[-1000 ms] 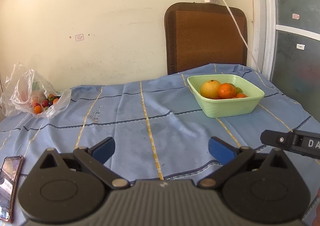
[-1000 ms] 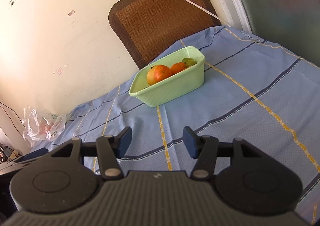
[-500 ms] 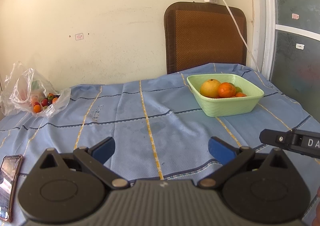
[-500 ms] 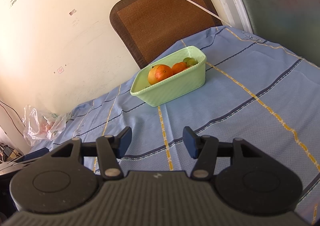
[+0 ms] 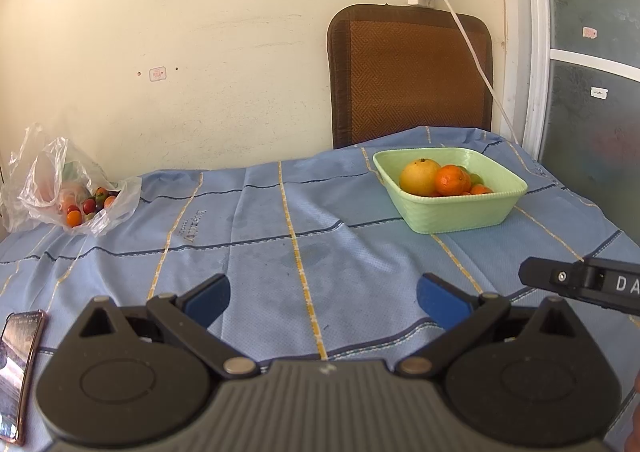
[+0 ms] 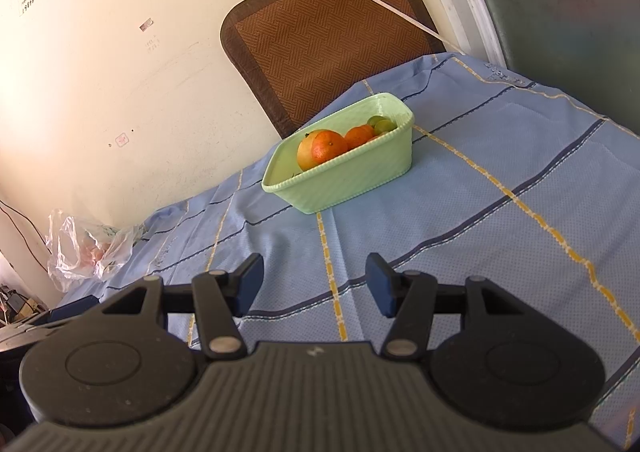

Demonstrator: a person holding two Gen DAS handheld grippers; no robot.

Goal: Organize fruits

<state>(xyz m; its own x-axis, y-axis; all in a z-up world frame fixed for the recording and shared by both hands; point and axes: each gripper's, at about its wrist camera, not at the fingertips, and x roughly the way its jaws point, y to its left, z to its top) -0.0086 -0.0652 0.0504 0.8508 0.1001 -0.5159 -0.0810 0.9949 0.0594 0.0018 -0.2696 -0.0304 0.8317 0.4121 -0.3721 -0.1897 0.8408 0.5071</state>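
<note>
Fruits, a large yellow-orange citrus [image 5: 420, 176], smaller oranges [image 5: 452, 180] and green ones [image 6: 382, 125], are sitting in the pale green ribbed plastic basket [image 5: 460, 212] on the blue striped tablecloth [image 5: 280, 252]. More small fruits are lying in the crumpled clear plastic bag [image 5: 60, 188] at the far left. I am holding my left gripper [image 5: 322, 298] and right gripper [image 6: 316, 284] released, both empty above the cloth.

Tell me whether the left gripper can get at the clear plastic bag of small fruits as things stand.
Probably yes: the left gripper is open and empty, and only bare blue striped tablecloth lies between it and the clear plastic bag.
</note>
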